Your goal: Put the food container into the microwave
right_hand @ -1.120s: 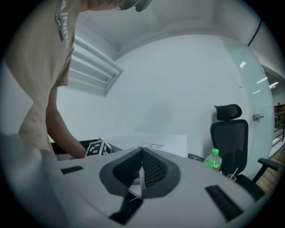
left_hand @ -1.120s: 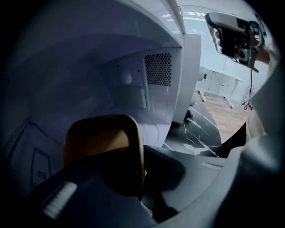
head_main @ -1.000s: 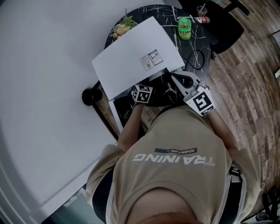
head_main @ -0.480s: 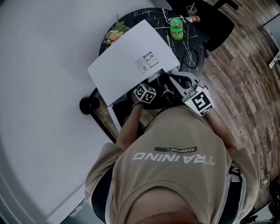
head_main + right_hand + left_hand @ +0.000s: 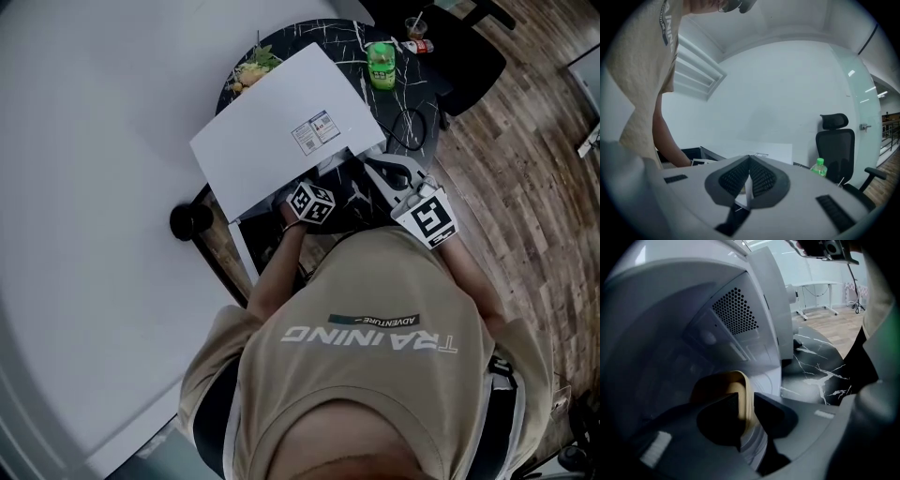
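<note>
A: Left hand-held gripper [image 5: 746,408]?
B: Narrow gap, jaws clamped on the rim of the tan rounded food container [image 5: 717,386]. Container sits inside the white box-shaped microwave [image 5: 740,319] cavity.
A: Right hand-held gripper [image 5: 749,180]?
B: Jaws pressed together, nothing between them. Held over the black white-veined table [image 5: 412,86], just right of the microwave. Green plastic bottle [image 5: 380,64] stands further back.
</note>
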`<state>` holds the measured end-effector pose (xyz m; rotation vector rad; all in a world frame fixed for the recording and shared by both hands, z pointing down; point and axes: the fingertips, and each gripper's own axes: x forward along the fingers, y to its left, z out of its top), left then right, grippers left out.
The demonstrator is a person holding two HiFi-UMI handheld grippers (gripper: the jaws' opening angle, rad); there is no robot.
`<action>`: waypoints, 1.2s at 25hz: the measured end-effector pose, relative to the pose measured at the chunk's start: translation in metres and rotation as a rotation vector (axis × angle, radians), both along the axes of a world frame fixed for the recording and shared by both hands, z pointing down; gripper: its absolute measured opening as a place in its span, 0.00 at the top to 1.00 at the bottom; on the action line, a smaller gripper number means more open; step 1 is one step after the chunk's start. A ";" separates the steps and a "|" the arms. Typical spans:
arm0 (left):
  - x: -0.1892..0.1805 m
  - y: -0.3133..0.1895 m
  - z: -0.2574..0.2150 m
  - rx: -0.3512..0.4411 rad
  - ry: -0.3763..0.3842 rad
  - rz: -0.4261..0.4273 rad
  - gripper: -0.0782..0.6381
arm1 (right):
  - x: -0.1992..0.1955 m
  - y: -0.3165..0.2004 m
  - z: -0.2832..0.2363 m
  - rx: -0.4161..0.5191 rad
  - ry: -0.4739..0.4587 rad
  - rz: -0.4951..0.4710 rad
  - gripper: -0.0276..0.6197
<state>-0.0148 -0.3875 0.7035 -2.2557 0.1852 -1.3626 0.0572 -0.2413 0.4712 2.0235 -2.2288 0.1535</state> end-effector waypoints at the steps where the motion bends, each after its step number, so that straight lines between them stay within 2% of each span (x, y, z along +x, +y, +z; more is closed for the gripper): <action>1: -0.002 0.000 -0.002 0.006 0.010 -0.010 0.77 | -0.001 0.000 -0.001 0.003 -0.001 -0.006 0.94; 6: -0.017 0.000 -0.014 0.072 0.048 -0.049 0.76 | -0.005 -0.003 0.000 0.005 -0.002 -0.045 0.94; 10: -0.038 0.005 -0.026 0.091 0.100 -0.108 0.76 | -0.013 -0.006 0.000 0.004 -0.004 -0.090 0.94; 15: -0.056 0.014 -0.037 0.052 0.157 -0.187 0.76 | -0.020 -0.012 0.001 -0.009 0.005 -0.143 0.94; 18: -0.060 0.022 -0.044 0.013 0.177 -0.193 0.76 | -0.027 -0.017 0.002 -0.020 0.005 -0.169 0.94; 19: -0.059 0.025 -0.048 0.003 0.188 -0.191 0.78 | -0.030 -0.019 0.002 -0.024 0.006 -0.178 0.94; 20: -0.058 0.029 -0.053 -0.005 0.202 -0.191 0.85 | -0.032 -0.021 0.002 -0.027 0.009 -0.188 0.94; 22: -0.053 0.036 -0.064 -0.023 0.239 -0.195 0.88 | -0.036 -0.024 0.002 -0.032 0.017 -0.207 0.94; 25: -0.046 0.049 -0.087 -0.105 0.321 -0.212 0.88 | -0.041 -0.031 -0.004 -0.027 0.022 -0.229 0.94; 30: -0.034 0.068 -0.145 -0.352 0.503 -0.261 0.88 | -0.041 -0.044 -0.020 -0.022 0.055 -0.227 0.94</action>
